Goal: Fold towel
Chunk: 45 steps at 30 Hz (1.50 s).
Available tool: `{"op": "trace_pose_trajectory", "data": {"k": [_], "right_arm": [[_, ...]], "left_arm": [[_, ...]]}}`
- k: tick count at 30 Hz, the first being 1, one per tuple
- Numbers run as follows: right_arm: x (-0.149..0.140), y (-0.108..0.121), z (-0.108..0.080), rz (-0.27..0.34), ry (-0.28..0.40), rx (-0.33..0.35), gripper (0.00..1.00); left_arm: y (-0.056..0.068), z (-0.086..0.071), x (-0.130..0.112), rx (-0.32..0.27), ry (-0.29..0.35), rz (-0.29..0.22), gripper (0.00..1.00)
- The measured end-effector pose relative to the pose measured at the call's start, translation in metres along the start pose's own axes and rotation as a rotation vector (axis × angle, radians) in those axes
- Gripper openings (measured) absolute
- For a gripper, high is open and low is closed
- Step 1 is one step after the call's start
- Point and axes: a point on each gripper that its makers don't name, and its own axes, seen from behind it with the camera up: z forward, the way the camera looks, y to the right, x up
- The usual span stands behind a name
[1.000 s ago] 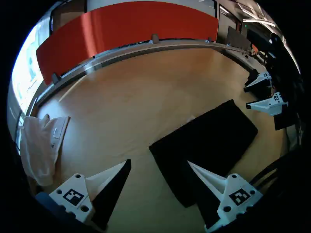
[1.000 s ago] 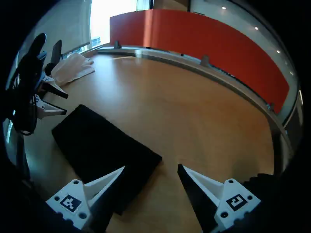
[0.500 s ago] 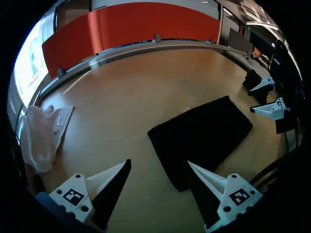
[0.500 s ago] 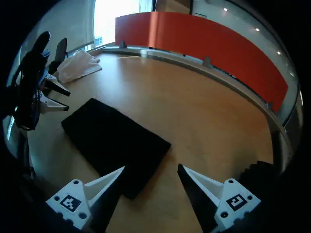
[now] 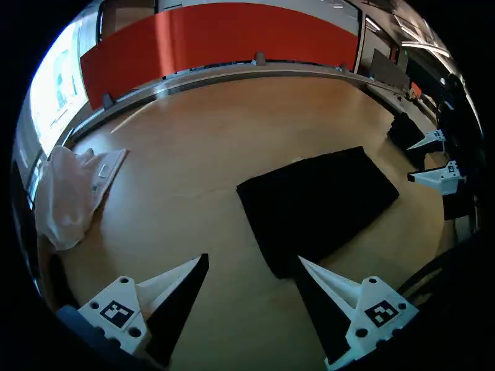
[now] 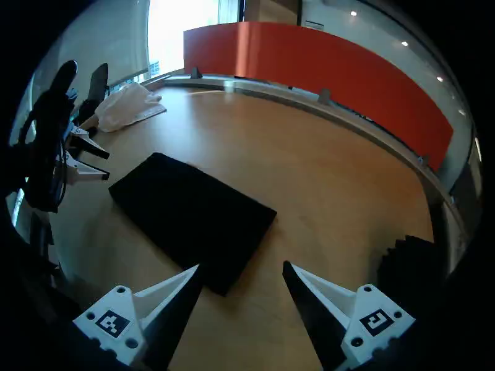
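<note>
A black towel (image 5: 315, 201) lies folded flat as a rectangle on the wooden table (image 5: 204, 148). In the right gripper view the same towel (image 6: 192, 216) sits just beyond the fingers. My left gripper (image 5: 250, 263) is open above the table, near the towel's close corner, holding nothing. My right gripper (image 6: 241, 272) is open too, hovering short of the towel's near edge. The right gripper (image 5: 433, 161) appears at the far right in the left gripper view, and the left gripper (image 6: 86, 157) at the far left in the right gripper view.
A crumpled white cloth (image 5: 68, 191) lies at the table's left side; it is also seen far back as white cloth (image 6: 127, 105). A red partition (image 5: 216, 43) runs along the table's far edge. A dark object (image 6: 408, 266) sits at the right.
Both grippers have drawn back from the black towel, so it sits farther from their fingers. The towel itself lies still and both grippers stay open.
</note>
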Motion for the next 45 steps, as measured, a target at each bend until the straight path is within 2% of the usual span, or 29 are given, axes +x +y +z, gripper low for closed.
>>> {"op": "trace_pose_trajectory", "data": {"k": [12,36,45], "right_arm": [[-0.002,-0.003,0.002,-0.017,-0.004,0.013,0.95],[-0.002,-0.011,0.014,-0.102,-0.027,0.089,0.95],[0.001,-0.017,0.021,-0.122,-0.033,0.112,0.95]], "left_arm": [[-0.004,-0.008,-0.006,0.02,0.012,-0.033,0.96],[-0.037,-0.042,-0.041,0.143,0.055,-0.163,0.96],[-0.044,-0.05,-0.053,0.161,0.054,-0.198,0.96]]}}
